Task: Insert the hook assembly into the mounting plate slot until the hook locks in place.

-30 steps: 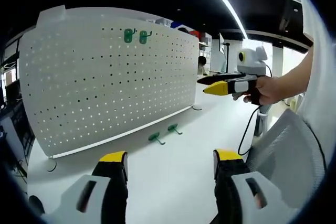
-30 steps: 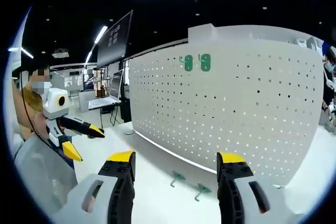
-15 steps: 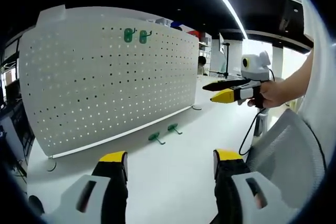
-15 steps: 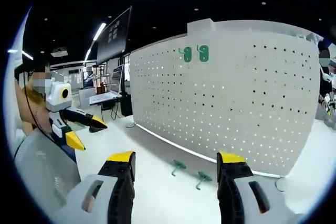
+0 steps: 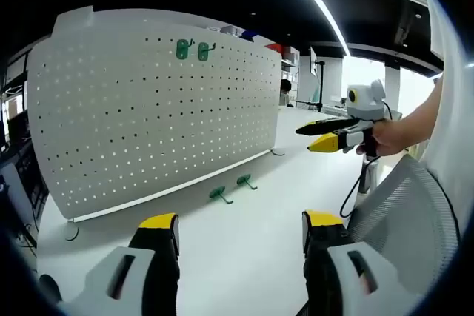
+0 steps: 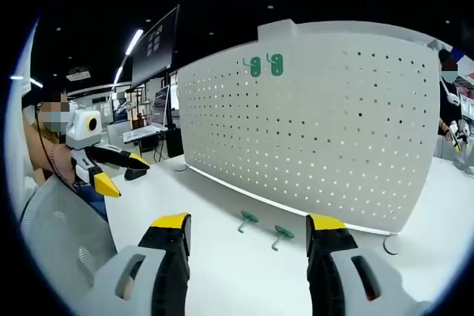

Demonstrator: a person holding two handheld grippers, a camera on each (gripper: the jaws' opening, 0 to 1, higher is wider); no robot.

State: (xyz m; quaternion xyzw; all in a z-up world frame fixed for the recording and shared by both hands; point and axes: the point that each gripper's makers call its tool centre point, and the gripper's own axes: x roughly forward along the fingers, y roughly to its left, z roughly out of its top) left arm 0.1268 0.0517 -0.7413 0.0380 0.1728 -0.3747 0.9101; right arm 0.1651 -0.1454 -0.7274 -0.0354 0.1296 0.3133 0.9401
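Hooks [image 5: 229,187] (small, green, likely light and stiff) lie near the pegboard [image 5: 148,109]; grab a stem. Both grippers [image 5: 241,231] [image 6: 248,231] gape empty.

Two green plastic hooks [image 5: 191,50] hang on one white perforated metal pegboard [image 5: 148,116]; two more green hooks [image 5: 232,187] lie on the white desk [image 5: 244,234].

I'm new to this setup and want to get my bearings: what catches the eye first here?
A big white pegboard stands upright on the white table, with two green hooks hung near its top edge. Two more green hooks lie loose on the table in front of its base. Both grippers, left and right, are open and empty, short of the loose hooks.
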